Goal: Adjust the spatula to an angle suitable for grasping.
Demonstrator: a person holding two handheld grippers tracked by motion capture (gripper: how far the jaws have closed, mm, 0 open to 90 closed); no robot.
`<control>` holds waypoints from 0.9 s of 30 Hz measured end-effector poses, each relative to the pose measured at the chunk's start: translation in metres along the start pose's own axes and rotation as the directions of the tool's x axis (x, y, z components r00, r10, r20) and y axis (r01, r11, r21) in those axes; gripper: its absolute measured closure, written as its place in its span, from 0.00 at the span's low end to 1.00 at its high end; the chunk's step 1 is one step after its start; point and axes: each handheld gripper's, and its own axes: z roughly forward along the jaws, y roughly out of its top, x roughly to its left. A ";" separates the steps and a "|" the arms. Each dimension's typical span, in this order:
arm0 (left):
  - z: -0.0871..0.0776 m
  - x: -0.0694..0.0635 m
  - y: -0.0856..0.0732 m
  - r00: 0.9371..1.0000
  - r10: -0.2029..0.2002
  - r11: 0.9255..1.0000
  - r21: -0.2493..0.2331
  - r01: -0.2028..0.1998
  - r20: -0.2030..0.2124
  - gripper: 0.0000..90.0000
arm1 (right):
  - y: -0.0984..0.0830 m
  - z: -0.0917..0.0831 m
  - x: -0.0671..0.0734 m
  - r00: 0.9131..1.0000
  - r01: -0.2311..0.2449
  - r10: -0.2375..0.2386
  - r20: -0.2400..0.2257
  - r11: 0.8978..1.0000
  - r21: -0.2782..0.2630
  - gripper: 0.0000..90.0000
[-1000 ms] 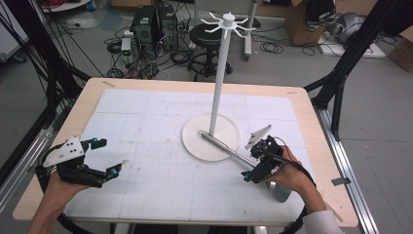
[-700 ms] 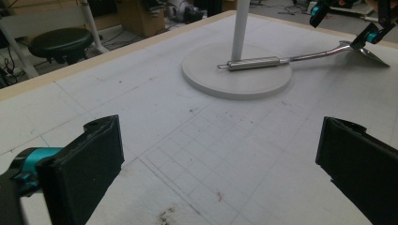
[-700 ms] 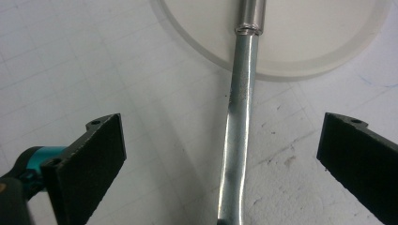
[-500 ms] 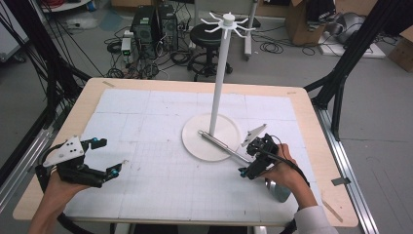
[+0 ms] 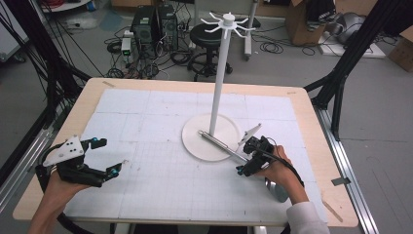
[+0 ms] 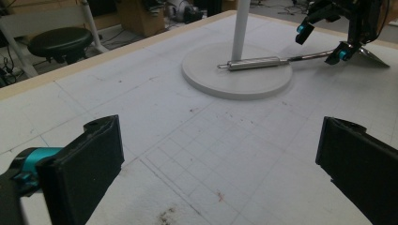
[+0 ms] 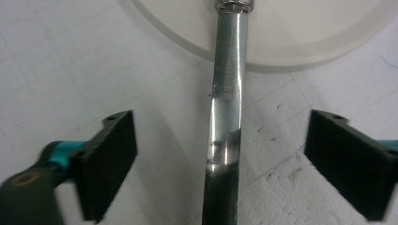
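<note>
A long shiny metal utensil handle (image 5: 221, 145) lies with its far end on the round white base (image 5: 195, 144) of a tall white hook stand (image 5: 220, 73). My right gripper (image 5: 247, 161) is low over the handle's near part and straddles it. Its jaws have just been closing and still stand open. In the right gripper view the handle (image 7: 227, 93) runs between the two black pads (image 7: 108, 154), with a gap on both sides. My left gripper (image 5: 108, 157) hovers open over the mat at the near left, with nothing between its pads (image 6: 89, 164).
A white gridded mat (image 5: 160, 122) covers the wooden table (image 5: 87, 97). A metal bowl-like part (image 5: 277, 191) shows under the right hand. Beyond the table stand a black stool (image 5: 207, 36), computer boxes and cables on the floor. Black frame legs flank both sides.
My right gripper has sunk and shifted a little left onto the metal handle, with its jaws narrower than before. The left gripper and the stand have not moved.
</note>
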 end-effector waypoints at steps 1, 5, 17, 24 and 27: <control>0.000 0.000 0.000 1.000 0.000 1.000 0.000 0.000 0.000 0.02 | 0.000 0.001 0.000 1.000 -0.003 0.003 -0.002 1.000 0.002 0.18; 0.000 0.000 0.000 1.000 -0.001 1.000 0.000 0.001 -0.001 0.02 | 0.001 0.004 0.000 1.000 -0.001 0.001 -0.003 1.000 0.023 0.25; 0.000 0.000 0.000 1.000 0.001 1.000 0.000 -0.001 0.000 0.02 | 0.004 0.007 -0.003 1.000 -0.021 0.019 0.022 0.998 0.059 0.53; 0.000 0.000 0.000 1.000 0.000 1.000 0.000 0.000 0.000 0.02 | 0.005 0.008 -0.003 1.000 -0.023 0.022 0.020 0.998 0.059 0.61; 0.000 0.000 0.000 1.000 0.001 1.000 0.001 -0.001 0.001 0.02 | 0.006 0.008 -0.003 1.000 -0.026 0.025 0.014 0.998 0.056 0.63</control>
